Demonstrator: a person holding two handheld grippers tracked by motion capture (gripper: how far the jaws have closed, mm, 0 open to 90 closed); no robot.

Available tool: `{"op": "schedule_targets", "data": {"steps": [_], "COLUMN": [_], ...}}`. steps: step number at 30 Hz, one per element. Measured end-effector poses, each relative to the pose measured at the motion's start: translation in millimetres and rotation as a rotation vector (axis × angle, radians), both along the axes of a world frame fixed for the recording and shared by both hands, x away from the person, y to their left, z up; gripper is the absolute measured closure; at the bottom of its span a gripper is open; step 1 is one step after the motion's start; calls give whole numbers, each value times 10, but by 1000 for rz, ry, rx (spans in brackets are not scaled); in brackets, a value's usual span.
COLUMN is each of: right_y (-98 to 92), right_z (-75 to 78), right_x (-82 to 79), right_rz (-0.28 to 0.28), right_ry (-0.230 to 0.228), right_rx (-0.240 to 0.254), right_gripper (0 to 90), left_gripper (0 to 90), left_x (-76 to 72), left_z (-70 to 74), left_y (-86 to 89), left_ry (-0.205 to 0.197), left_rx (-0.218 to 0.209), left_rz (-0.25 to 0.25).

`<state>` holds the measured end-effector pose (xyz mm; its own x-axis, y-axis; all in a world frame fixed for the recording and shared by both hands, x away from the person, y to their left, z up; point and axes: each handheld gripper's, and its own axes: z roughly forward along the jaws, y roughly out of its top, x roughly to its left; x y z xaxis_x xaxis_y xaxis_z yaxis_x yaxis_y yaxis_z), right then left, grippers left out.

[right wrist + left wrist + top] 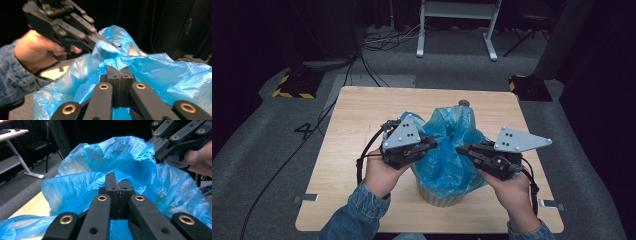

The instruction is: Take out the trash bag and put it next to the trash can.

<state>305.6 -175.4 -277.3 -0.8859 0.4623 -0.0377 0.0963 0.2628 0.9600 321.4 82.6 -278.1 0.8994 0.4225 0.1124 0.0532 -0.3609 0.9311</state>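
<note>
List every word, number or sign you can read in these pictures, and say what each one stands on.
"4": a dark figure marked on the grey floor, left of the wooden table.
Yellow-and-black hazard stripes, no wording: on the dark base on the floor beyond the table's left corner.
Blue plastic bag: no print to read.

Black grippers (438, 143) (grey plates), seemingly denim sleeves (362, 207).

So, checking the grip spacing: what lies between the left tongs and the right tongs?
In the high view, bunched thin blue plastic bag spans the stretch between the left tongs and the right tongs, above a small pale ribbed bin.
</note>
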Motion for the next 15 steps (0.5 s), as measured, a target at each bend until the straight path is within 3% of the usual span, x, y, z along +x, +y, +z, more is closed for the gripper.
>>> {"op": "schedule_targets", "data": {"steps": [3,7,9,11,12,15], "right_y": [34,134,161,186,217,257], "right_z": [8,-18,-34,-54,-67,-73], "right_x": [9,77,121,151,160,180], "right_rz": [23,46,42,26,8,-8], "right_ry": [19,62,92,118,105,97], "right_rx": [-2,-45,-47,-55,-63,-76], "right_gripper": [878,660,546,501,441,412], "left_gripper": [897,895,895,895,895,894], "left_x": [13,1,8,5,4,-12], "left_z": [19,18,17,25,27,37], "left_y": [-27,-73,-58,-53,-56,-87], "left_ry": [5,-6,5,5,5,2], "left_rx": [-5,15,2,-3,-3,-1], "left_rz": [-5,8,-5,-5,-8,-23]}}
